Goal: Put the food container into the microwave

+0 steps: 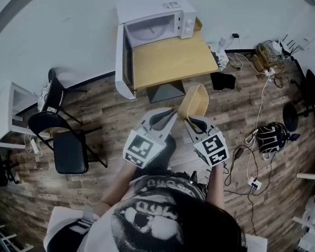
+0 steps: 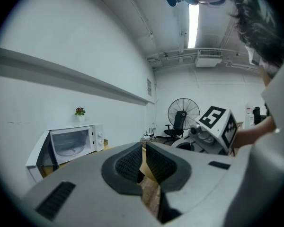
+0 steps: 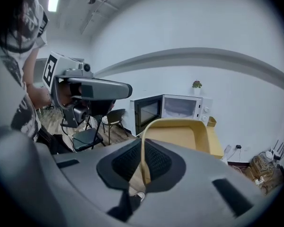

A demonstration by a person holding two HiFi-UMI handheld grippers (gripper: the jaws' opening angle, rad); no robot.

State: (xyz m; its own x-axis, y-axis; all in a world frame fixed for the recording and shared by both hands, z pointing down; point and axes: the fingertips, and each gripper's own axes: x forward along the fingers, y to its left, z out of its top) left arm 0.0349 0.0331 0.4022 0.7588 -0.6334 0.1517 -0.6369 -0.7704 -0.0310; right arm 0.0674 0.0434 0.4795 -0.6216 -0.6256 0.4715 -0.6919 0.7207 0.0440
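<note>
The food container [image 1: 195, 101], a tan open tray, is held in the air above the wood floor, short of the table. My right gripper [image 1: 191, 121] is shut on its near rim; in the right gripper view that rim [image 3: 180, 136] stands between the pads of the right gripper [image 3: 143, 167]. My left gripper [image 1: 170, 115] is shut on the container's near left edge, where a tan strip [image 2: 143, 167] fills the gap of the left gripper [image 2: 143, 157]. The white microwave [image 1: 157, 22] stands on the wooden table [image 1: 168, 59] with its door [image 1: 123, 62] swung open to the left and its cavity empty.
A black chair [image 1: 68, 140] stands left of me and a white desk [image 1: 5, 114] lies farther left. Cables, a power strip and a black bag [image 1: 270, 135] lie on the floor at the right. A standing fan [image 2: 183, 112] is behind the right gripper.
</note>
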